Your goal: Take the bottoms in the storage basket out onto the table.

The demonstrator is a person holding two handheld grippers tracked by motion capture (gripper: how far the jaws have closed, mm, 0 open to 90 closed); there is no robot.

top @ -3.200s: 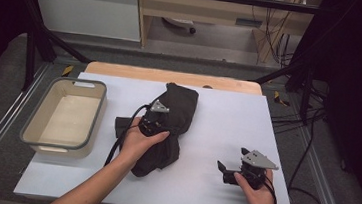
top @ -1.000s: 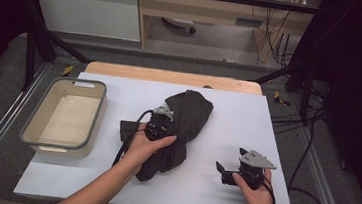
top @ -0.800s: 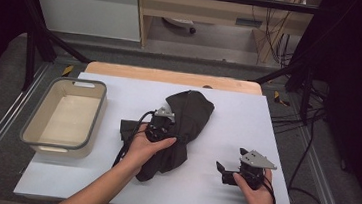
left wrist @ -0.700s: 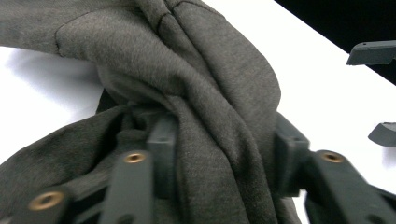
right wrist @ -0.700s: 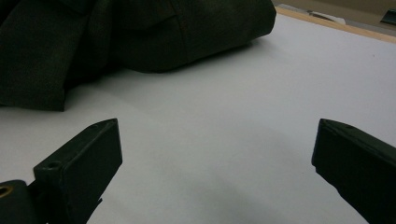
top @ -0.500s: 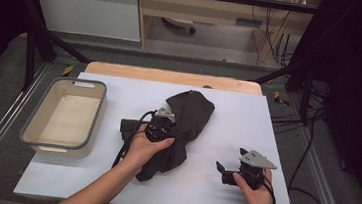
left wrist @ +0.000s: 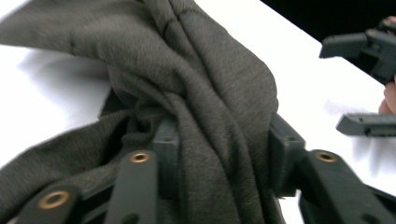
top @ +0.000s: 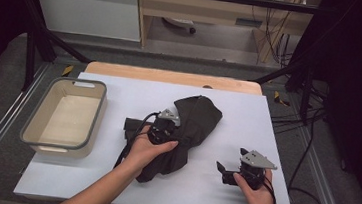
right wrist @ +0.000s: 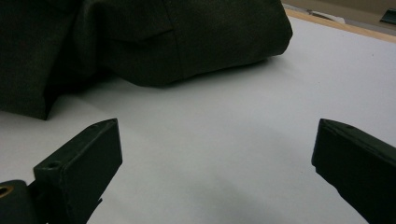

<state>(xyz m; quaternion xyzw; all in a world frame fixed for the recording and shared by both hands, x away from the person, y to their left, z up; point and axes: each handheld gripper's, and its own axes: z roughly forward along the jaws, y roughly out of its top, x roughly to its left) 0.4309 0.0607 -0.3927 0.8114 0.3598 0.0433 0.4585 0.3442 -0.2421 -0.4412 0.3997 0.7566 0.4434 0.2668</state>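
High view first: the left gripper [top: 166,130] sits on the dark cloth [top: 198,119], which lies bunched near the middle of the white table [top: 110,190]. Off to the right, the right gripper [top: 230,173] rests on bare table, well apart from the cloth. A beige bin [top: 29,137] stands at the table's left edge. Beyond the table I see a wooden strip [top: 171,76], a pale cabinet [top: 87,7] and loose cables [top: 275,41] on the floor.

Left gripper view: the 2 jaws have just been opening, and a thick fold of cloth [left wrist: 215,154] sits between them; the pads look slack on it, so I'd call the fold let go. To me this looks like re-gripping or arranging the cloth.

Right gripper view: its 2 jaws gape wide with nothing between them, the cloth [right wrist: 177,42] ahead. Next, I'd guess, it must reach in for a cloth edge.
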